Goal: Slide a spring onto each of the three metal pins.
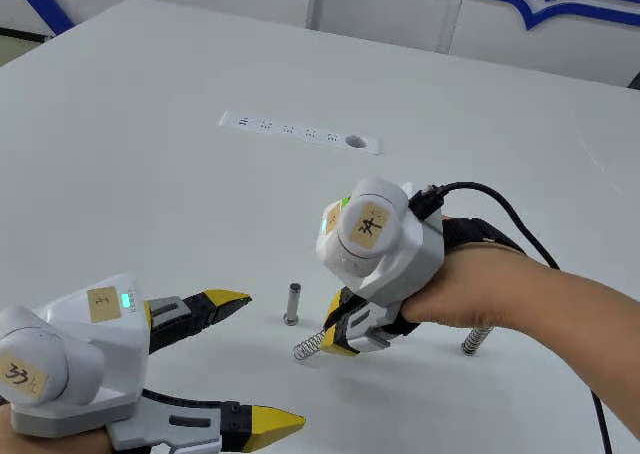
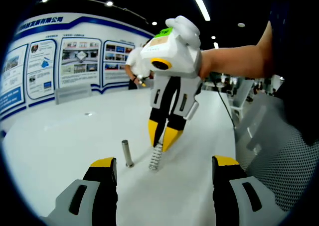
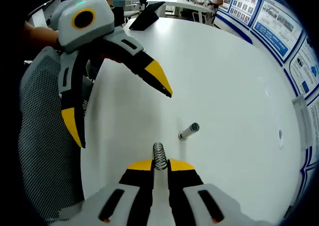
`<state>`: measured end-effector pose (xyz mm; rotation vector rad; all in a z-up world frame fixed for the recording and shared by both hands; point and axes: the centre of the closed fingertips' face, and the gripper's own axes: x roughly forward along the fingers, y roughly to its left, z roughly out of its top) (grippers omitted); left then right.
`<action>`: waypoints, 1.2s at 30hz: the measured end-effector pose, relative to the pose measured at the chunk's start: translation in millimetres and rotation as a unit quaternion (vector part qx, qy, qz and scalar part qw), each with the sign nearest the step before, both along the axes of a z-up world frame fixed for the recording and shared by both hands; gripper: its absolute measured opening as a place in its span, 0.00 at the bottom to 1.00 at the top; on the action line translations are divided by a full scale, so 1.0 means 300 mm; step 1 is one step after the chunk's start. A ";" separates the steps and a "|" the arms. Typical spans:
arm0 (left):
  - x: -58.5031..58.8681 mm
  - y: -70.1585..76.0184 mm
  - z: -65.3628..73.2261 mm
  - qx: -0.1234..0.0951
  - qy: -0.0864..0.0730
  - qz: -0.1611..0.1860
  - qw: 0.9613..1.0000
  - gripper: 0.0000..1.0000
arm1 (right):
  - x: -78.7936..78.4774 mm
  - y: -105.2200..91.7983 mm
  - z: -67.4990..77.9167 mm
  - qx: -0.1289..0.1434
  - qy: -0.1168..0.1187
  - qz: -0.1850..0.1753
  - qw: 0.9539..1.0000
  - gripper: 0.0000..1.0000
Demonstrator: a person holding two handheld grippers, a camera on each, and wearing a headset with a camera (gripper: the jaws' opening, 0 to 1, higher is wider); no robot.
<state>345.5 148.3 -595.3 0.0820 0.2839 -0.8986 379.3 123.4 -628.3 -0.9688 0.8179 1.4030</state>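
Observation:
A bare metal pin (image 1: 292, 304) stands upright on the white table (image 1: 150, 174). My right gripper (image 1: 340, 340) is shut on a steel spring (image 1: 309, 347), which sticks out of its yellow tips just right of the pin, tilted, its free end near the table. In the right gripper view the spring (image 3: 159, 155) pokes out between the closed tips (image 3: 160, 165), with the pin (image 3: 188, 131) just beyond. My left gripper (image 1: 262, 359) stands open at the lower left with nothing in it. From the left gripper view, the right gripper (image 2: 164, 136) holds the spring (image 2: 155, 159) beside the pin (image 2: 127, 153).
Another coil (image 1: 477, 339) stands upright behind my right hand, partly hidden; whether a pin is inside it I cannot tell. A white power strip (image 1: 300, 132) lies further back. A black cable (image 1: 500, 209) runs off the right gripper.

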 end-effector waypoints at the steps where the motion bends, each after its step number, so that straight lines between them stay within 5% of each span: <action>1: 0.000 -0.001 -0.001 0.001 0.000 -0.001 1.000 0.79 | -0.002 -0.002 0.003 -0.002 0.001 0.000 1.000 0.11; 9: 0.000 -0.005 -0.002 0.001 0.000 -0.004 1.000 0.79 | -0.009 -0.013 0.021 -0.011 -0.001 0.002 1.000 0.11; 26: -0.011 -0.019 0.008 0.002 -0.005 -0.017 1.000 0.77 | -0.010 0.012 0.150 -0.015 -0.022 0.019 0.999 0.11; 36: -0.010 -0.017 0.000 0.032 -0.024 -0.030 0.999 0.57 | -0.086 0.062 0.183 -0.006 -0.012 0.044 0.999 0.11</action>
